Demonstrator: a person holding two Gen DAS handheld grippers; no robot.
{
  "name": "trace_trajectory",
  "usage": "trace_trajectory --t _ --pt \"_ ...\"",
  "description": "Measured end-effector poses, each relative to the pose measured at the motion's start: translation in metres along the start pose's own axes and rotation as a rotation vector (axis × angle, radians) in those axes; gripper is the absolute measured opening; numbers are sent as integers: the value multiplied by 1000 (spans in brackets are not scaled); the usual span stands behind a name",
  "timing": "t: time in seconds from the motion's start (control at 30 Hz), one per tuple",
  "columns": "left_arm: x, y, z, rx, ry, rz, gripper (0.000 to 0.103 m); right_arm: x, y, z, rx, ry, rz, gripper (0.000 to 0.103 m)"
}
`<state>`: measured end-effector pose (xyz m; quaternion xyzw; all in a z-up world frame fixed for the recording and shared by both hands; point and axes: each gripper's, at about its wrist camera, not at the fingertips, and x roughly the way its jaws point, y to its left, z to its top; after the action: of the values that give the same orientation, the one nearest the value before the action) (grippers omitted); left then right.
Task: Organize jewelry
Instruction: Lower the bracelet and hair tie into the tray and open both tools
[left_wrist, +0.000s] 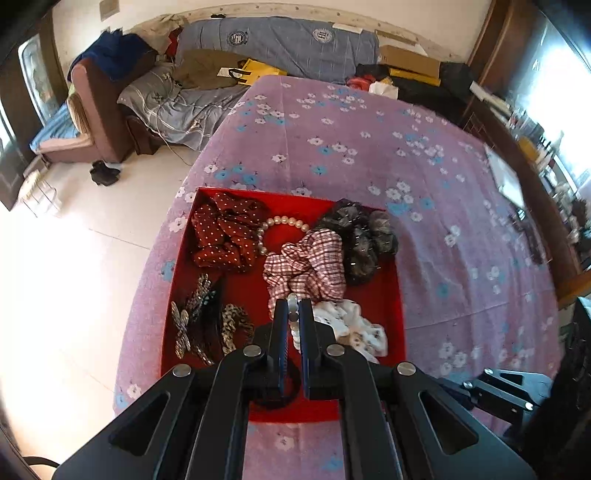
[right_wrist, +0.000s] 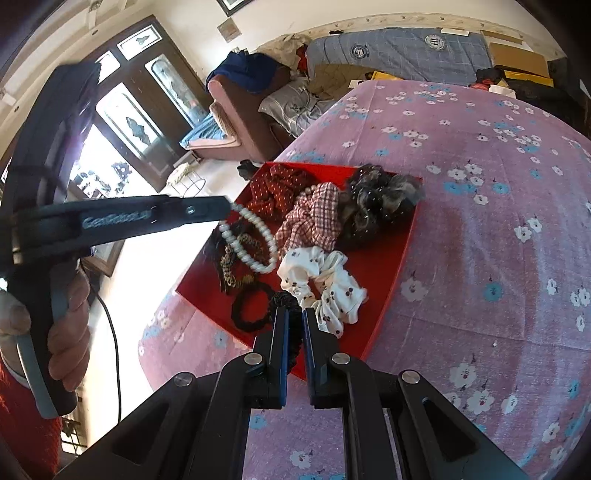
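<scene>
Right wrist view: our left gripper (right_wrist: 231, 206) pinches a pearl bracelet (right_wrist: 251, 236), right gripper (right_wrist: 293, 314) a black scrunchie (right_wrist: 286, 300), over the red tray (right_wrist: 384, 266) of scrunchies

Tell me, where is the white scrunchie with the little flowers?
In the right wrist view, the white scrunchie lies in the red tray, at its near side, just below the checked scrunchie and right of the black hair tie.

We see a bed w/ purple floral sheet (left_wrist: 369, 147). Beyond it, a sofa (left_wrist: 99, 110) piled w/ a blue blanket (left_wrist: 110, 55) & grey quilt (left_wrist: 177, 107). Yellow bag (left_wrist: 255, 72) and cardboard box (left_wrist: 410, 61) near the wall. White tile floor (left_wrist: 74, 258); dark glass-panel door (right_wrist: 136, 107).
</scene>
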<state>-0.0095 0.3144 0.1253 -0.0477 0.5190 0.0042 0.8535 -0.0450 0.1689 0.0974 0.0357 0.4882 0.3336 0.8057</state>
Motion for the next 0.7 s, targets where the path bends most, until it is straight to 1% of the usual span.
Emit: trace_trajectory --t 0.07,0.23,0.4,0.5,0.57,0.63,0.7 --pt "7 -1 0 17 6 15 5 7 2 -1 0 14 -6 9" --pt "33 -1 -4 51 56 65 5 17 0 -4 2 35 -9 9" --pt "53 10 -10 28 90 104 5 31 -2 -5 4 74 -34 9" --pt "61 18 -13 24 108 143 5 33 -1 -4 -4 77 -42 9" --pt "65 24 -14 14 118 151 5 34 0 -4 -5 81 -44 9" --pt "67 28 -14 1 123 155 5 36 -2 -5 -2 88 -48 9" --pt "65 27 -14 7 112 175 5 38 -4 -7 7 94 -53 9"
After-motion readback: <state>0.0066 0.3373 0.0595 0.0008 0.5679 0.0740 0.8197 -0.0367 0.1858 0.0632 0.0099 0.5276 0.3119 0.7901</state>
